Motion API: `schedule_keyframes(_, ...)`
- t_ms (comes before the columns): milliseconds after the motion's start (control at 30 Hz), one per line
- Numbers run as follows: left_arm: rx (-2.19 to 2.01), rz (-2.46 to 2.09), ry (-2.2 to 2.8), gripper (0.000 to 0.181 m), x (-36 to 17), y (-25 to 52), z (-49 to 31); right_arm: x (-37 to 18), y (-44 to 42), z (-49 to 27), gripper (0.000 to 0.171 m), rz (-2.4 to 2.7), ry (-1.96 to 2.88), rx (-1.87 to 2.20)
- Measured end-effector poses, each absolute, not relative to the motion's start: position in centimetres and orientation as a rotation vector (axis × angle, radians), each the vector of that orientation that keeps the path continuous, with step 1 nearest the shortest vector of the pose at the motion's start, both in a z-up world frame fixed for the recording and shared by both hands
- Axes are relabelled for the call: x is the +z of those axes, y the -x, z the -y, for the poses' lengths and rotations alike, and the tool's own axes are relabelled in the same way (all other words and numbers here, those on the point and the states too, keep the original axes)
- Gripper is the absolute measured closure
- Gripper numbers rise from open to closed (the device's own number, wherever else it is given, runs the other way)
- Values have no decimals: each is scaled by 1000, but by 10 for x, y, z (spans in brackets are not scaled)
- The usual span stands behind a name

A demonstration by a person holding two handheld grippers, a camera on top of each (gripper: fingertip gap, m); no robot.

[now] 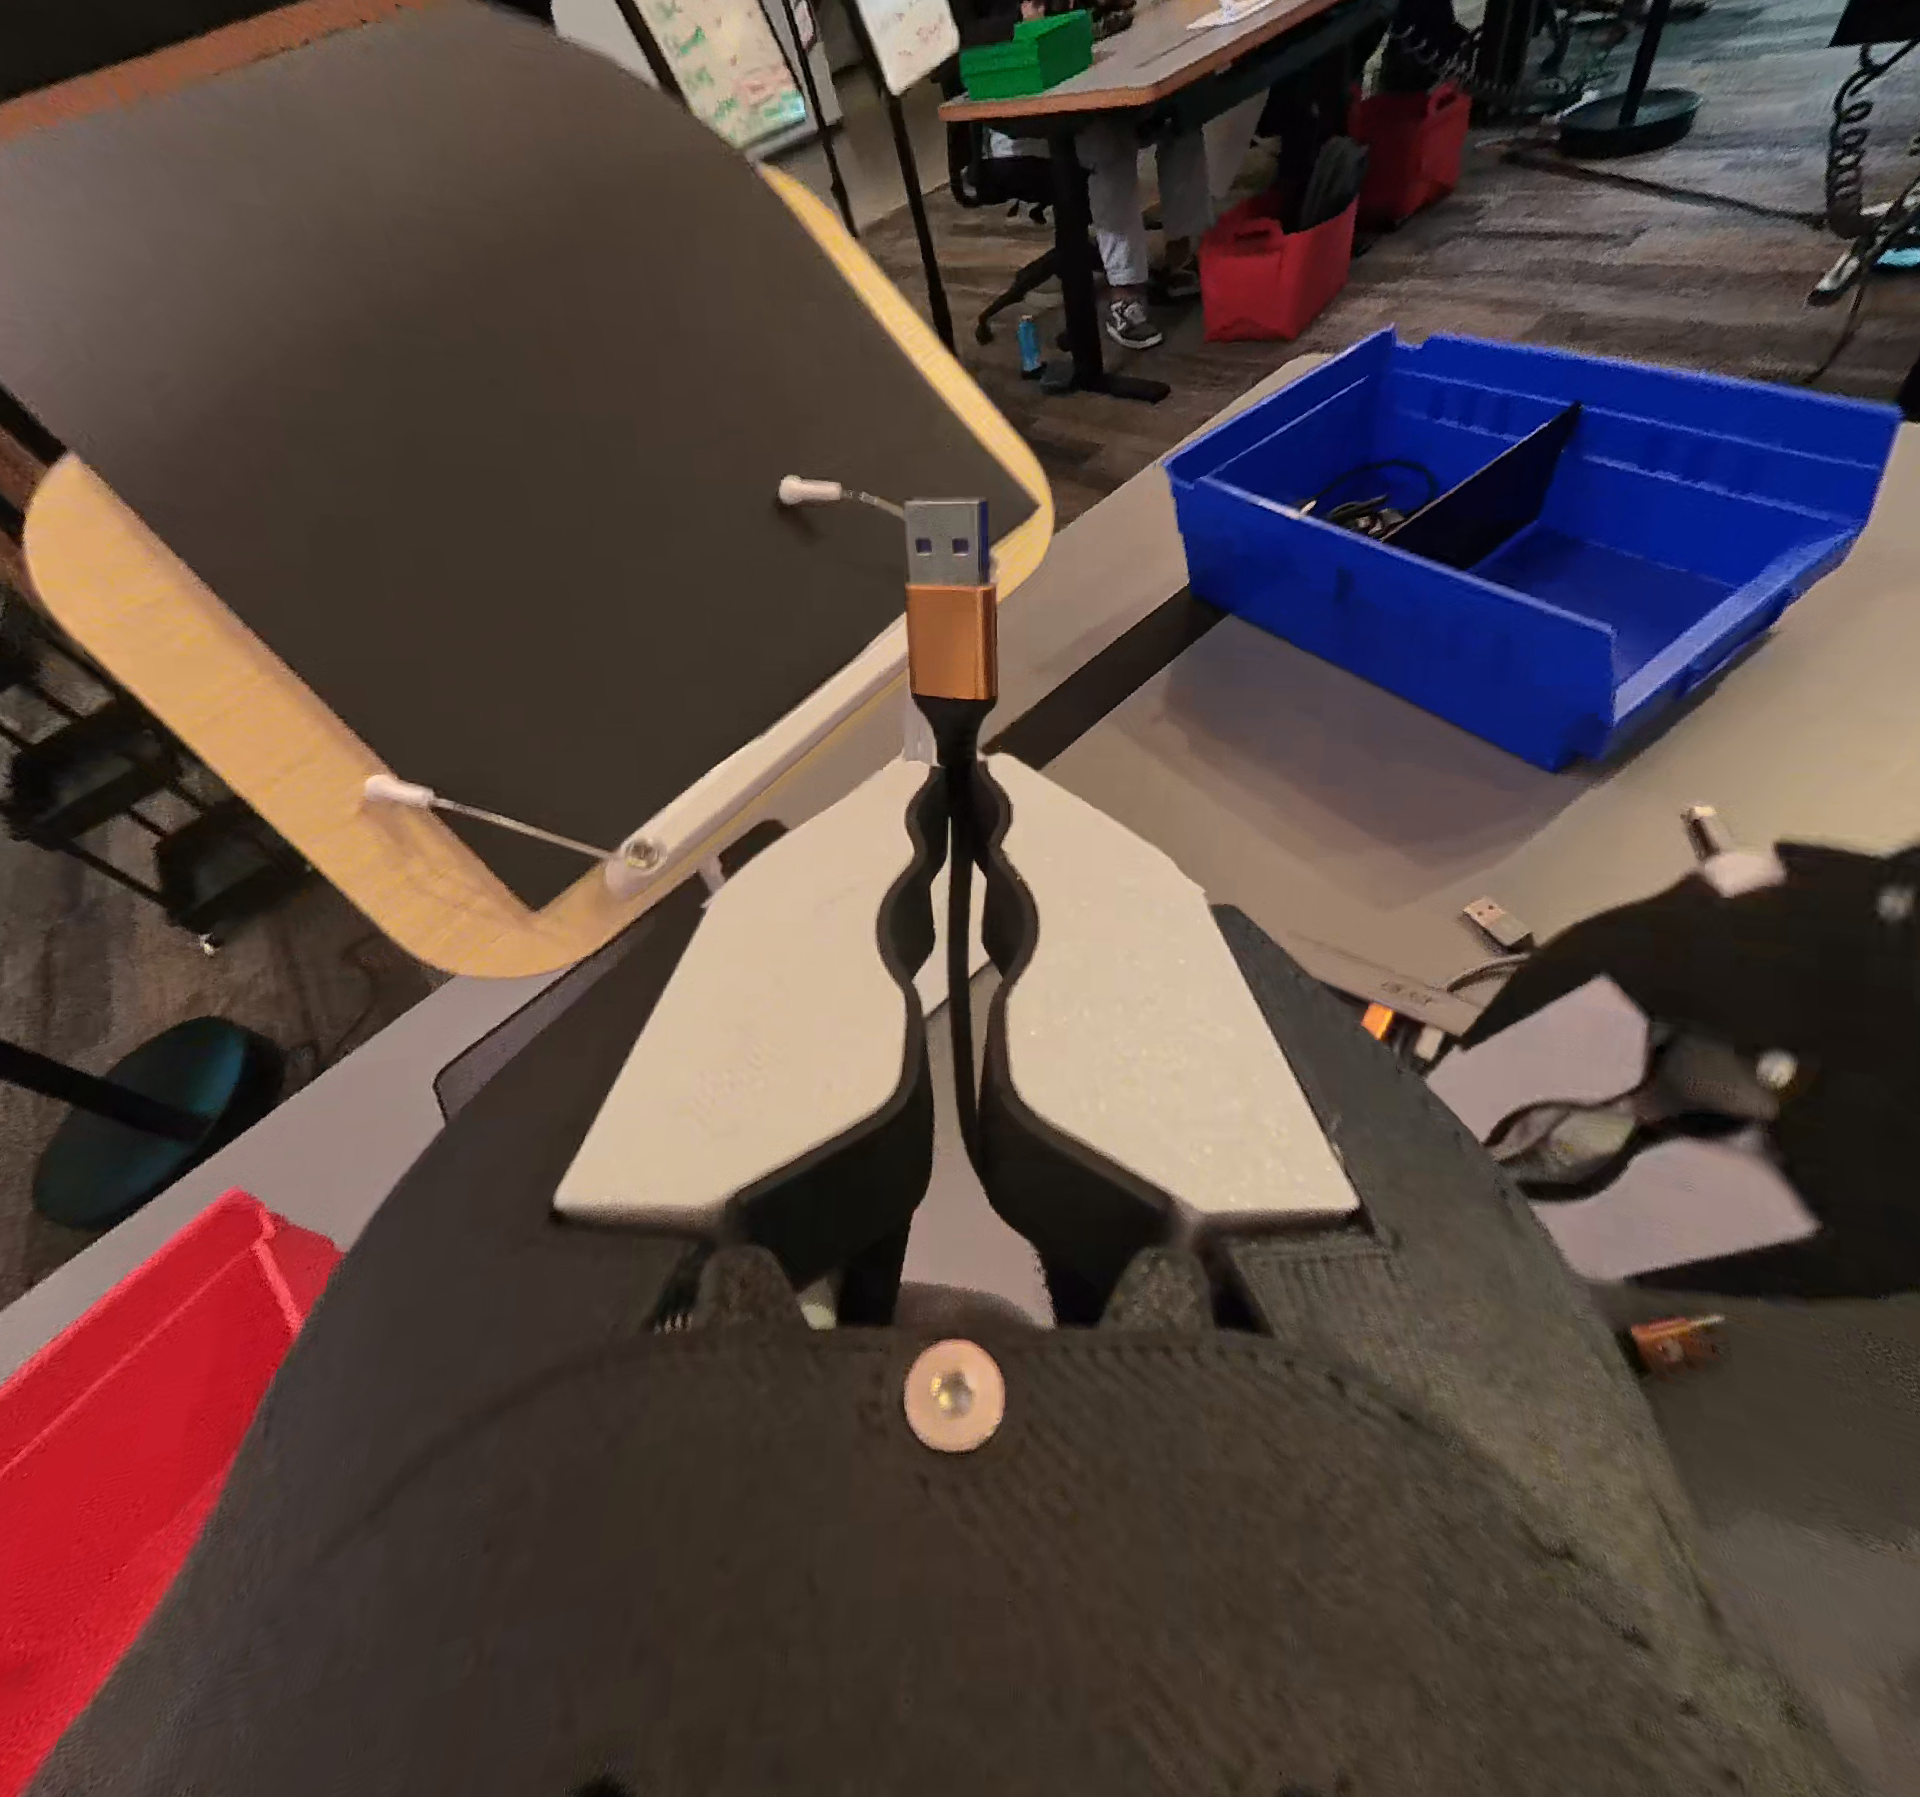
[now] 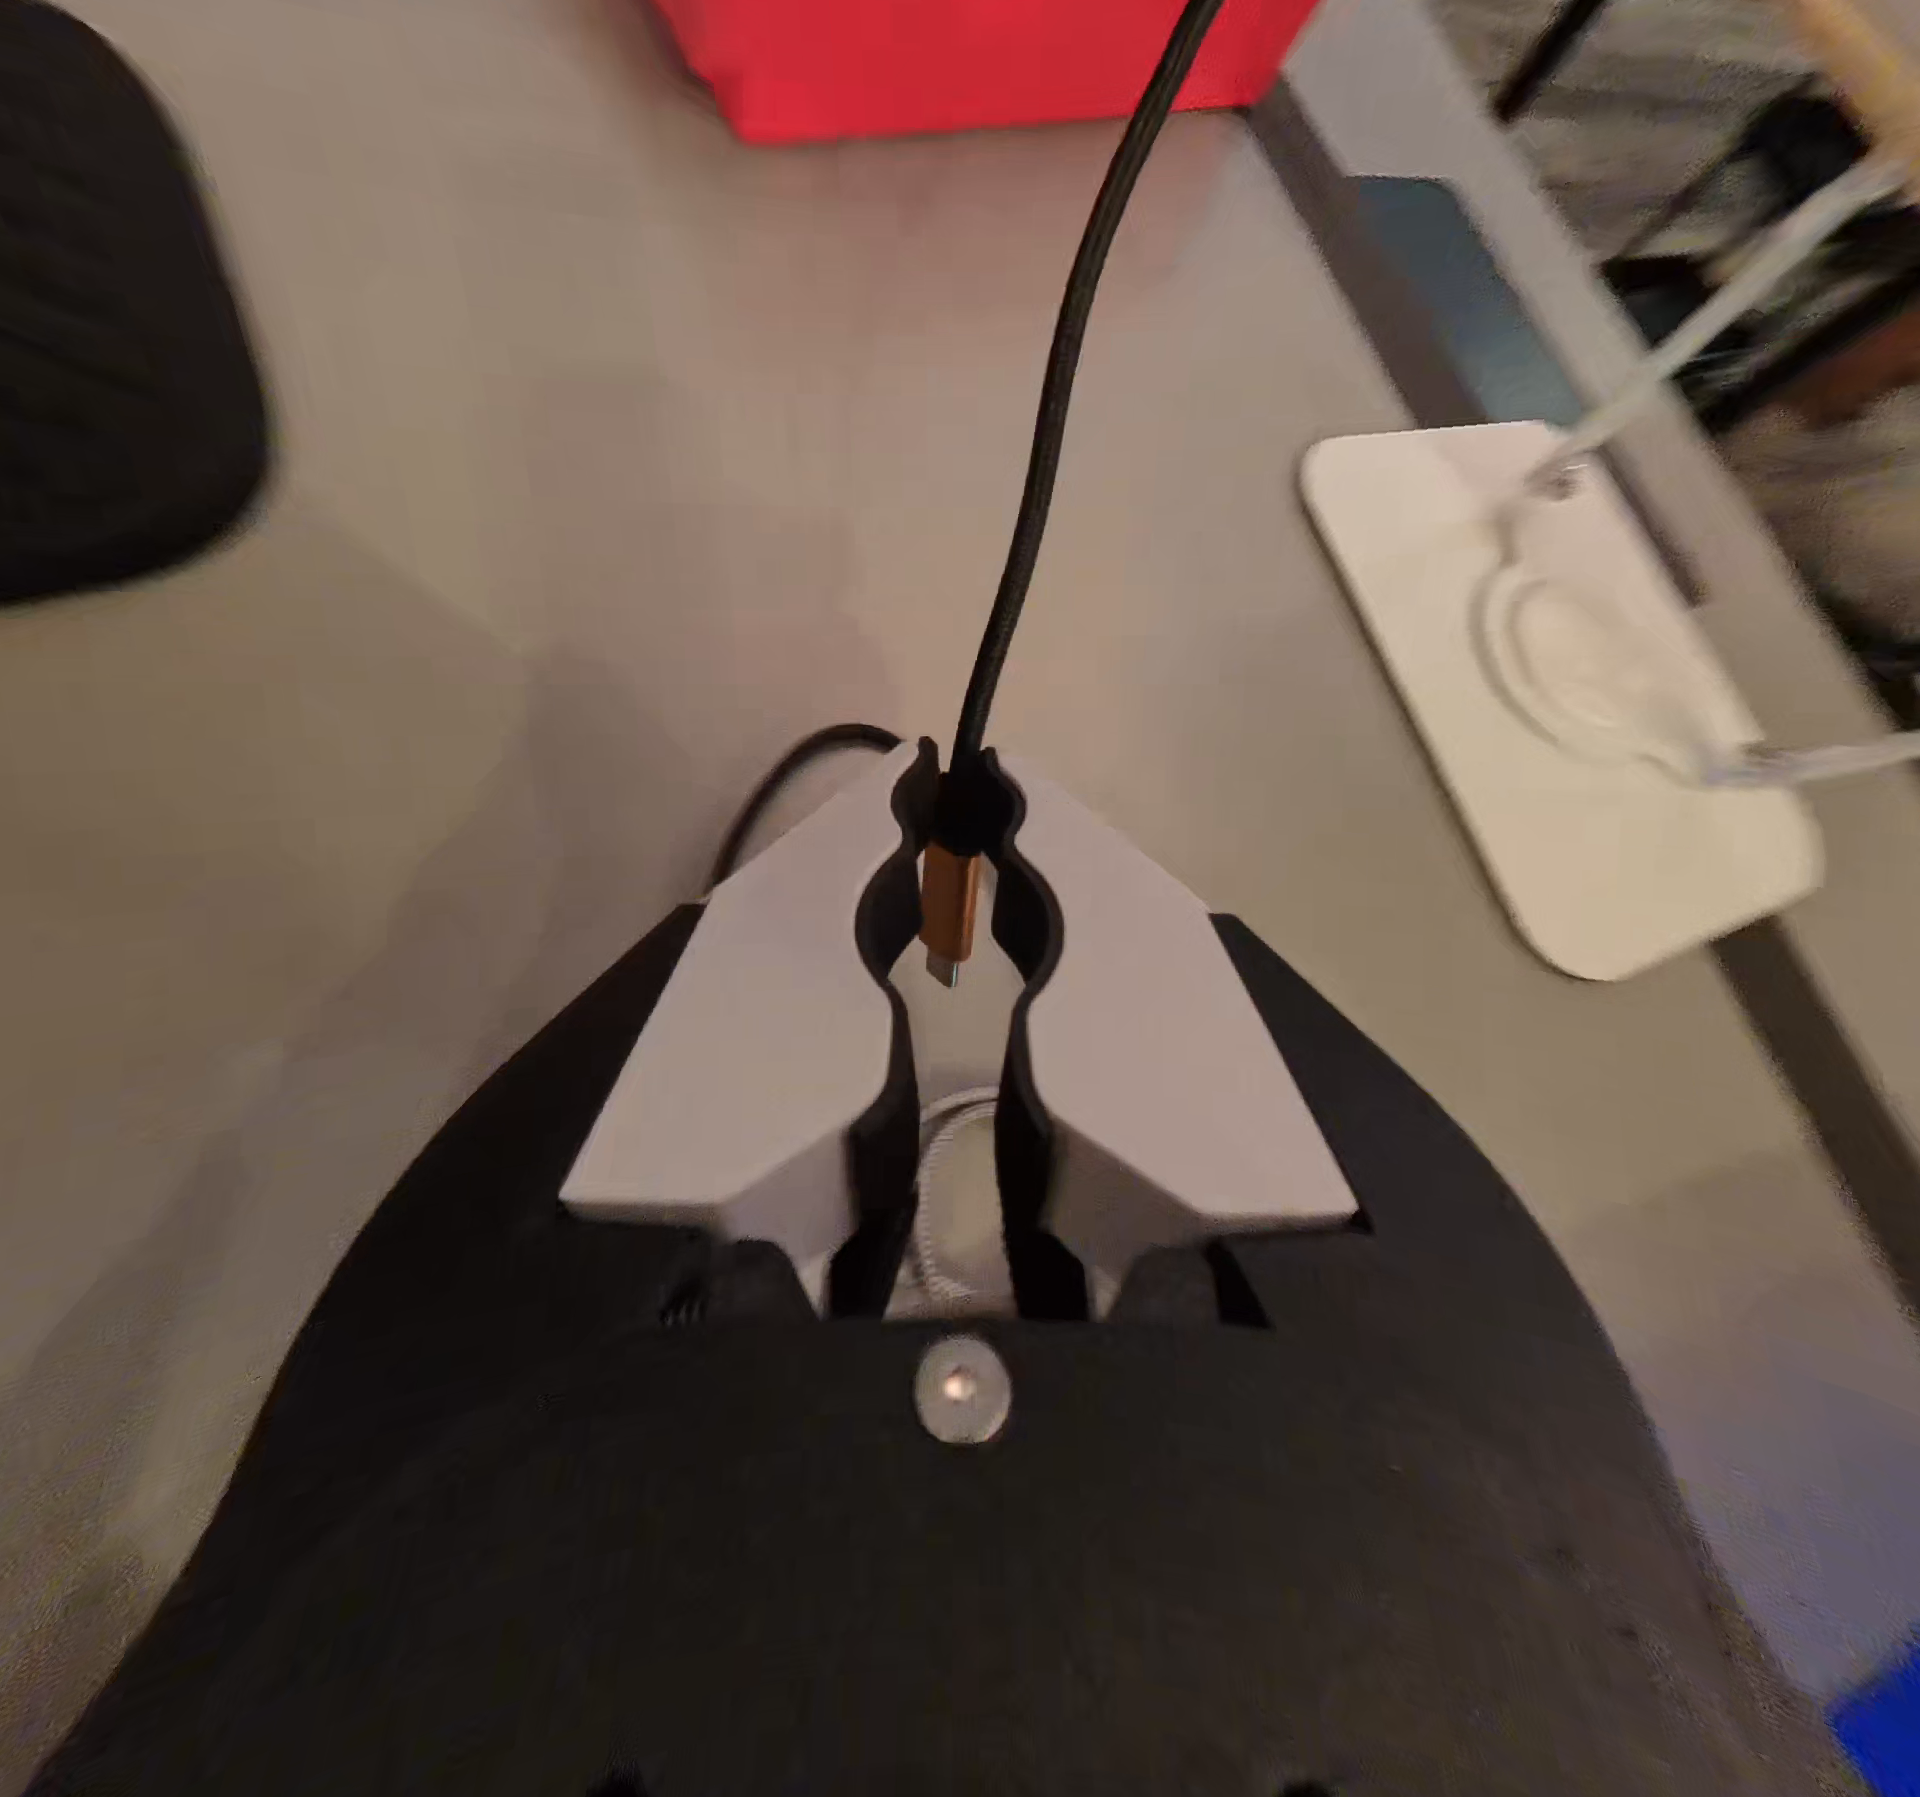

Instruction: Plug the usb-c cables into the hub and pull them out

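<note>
My left gripper (image 1: 961, 771) is shut on a black braided cable (image 1: 961, 968). The cable's orange-collared USB-A plug (image 1: 951, 641) sticks out past the fingertips, held in the air above the grey table (image 1: 1299, 812). My right gripper (image 2: 956, 781) is shut on the black strain relief of another black cable (image 2: 1049, 376). Its orange-collared USB-C plug (image 2: 948, 906) points back between the fingers towards the camera. That cable runs up and away over the table (image 2: 468, 397). In the left wrist view a dark flat box (image 1: 1403, 994) with an orange plug (image 1: 1377, 1020) at its edge lies half hidden at the right.
A blue bin (image 1: 1538, 563) with a divider and dark cables stands at the far right. A red bin (image 1: 125, 1415) (image 2: 966, 2) is near the table edge. A white stand base (image 2: 1538, 687) lies to the right. Loose plugs (image 1: 1496, 921) (image 1: 1673, 1342) lie on the table. A black-and-wood board (image 1: 468, 448) is to the left. Across from one pair of fingers to the other is roughly 20 centimetres.
</note>
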State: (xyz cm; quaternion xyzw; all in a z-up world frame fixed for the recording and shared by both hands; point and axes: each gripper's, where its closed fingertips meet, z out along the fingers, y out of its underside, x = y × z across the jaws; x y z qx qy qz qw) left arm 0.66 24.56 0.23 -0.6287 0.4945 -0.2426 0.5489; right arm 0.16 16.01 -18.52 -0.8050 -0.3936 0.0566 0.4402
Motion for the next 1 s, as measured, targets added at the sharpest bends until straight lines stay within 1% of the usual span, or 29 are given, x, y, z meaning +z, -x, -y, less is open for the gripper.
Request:
schedule_keyframes(67,-548,-1173,1530,177,-10,3,-258,-178,10,-140,167,1041,2019,437)
schedule_keyframes(167,-535,-1206,1607,175,-39,16,-266,-167,16,-117,167,1138,2016,728)
schedule_keyframes(233,-541,-1232,1633,168,-56,26,-264,-167,15,-107,167,1199,2027,847)
schedule_keyframes(300,-553,-1259,1668,157,-73,35,-258,-167,16,-94,167,1265,2004,997)
schedule_keyframes(400,-583,-1301,1666,147,-86,48,-240,-174,15,-77,167,1357,2021,1193)
schedule_keyframes(533,-665,-1561,1446,148,-93,40,-169,-180,18,-57,167,1494,2011,1402)
schedule_keyframes(633,-672,-1797,1350,143,-120,29,-115,-185,21,-48,167,1608,2019,1452)
schedule_keyframes(733,-655,-1975,1323,143,-151,24,-84,-179,24,-46,167,1652,1990,1528)
schedule_keyframes(800,-611,-2067,1301,144,-169,27,-77,-175,26,-48,167,1649,1973,1564)
schedule_keyframes(833,-638,-2087,1303,148,-173,26,-72,-172,27,-48,167,1654,1954,1589)
schedule_keyframes(900,-626,-2075,1300,169,-176,24,-74,-171,27,-45,167,1678,1945,1614)
schedule_keyframes(933,-610,-2067,1291,177,-176,23,-77,-171,27,-44,167,1689,1939,1624)
schedule_keyframes(1000,-625,-2079,1292,178,-178,24,-76,-171,27,-45,166,1690,1937,1630)
